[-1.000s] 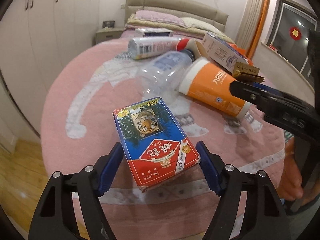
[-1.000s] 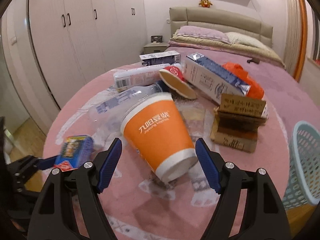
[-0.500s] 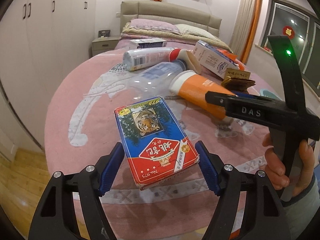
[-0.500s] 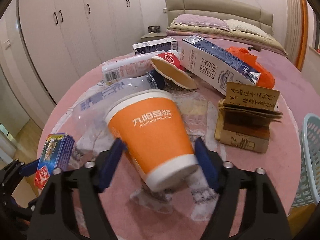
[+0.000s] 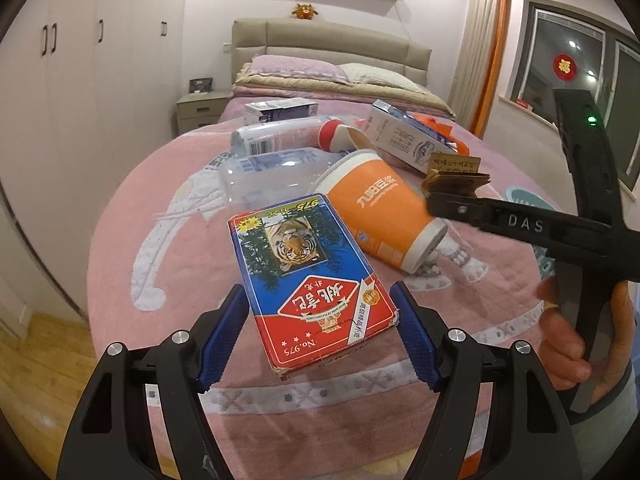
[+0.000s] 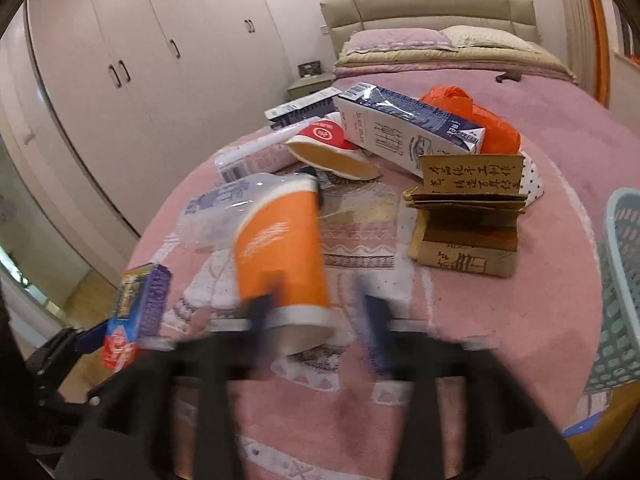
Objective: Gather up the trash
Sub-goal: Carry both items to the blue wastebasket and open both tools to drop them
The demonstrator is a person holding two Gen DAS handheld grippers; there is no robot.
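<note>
Pink cloth covers the round surface (image 5: pixel 120 264), and nearly all the trash lies on it, so I judge the job barely started. I cannot see into the basket (image 6: pixel 624 280) at the right edge, so I cannot say whether anything has gone in. My left gripper (image 5: pixel 318 312) has its pads closed on the sides of the card box (image 5: pixel 304 276), which it holds tilted clear of the cloth, the one piece picked up. My right gripper (image 6: pixel 318 316) is blurred; its jaws have just been opening and stand wide, with the base of the orange cup (image 6: pixel 280 248) between them. The right pad is apart from the cup, which lies on its side, not gripped. Counting what is left: two cups, the orange one and a flattened red cup (image 6: pixel 328 148); two bottles, a clear bottle (image 5: pixel 272 172) and a white bottle (image 5: pixel 276 140); one carton (image 6: pixel 400 128); one orange bag (image 6: pixel 480 120) behind it; one small box (image 6: pixel 304 108) at the back; one folded cardboard bundle (image 6: pixel 468 216). With the card box, that makes nine pieces and one basket.
</note>
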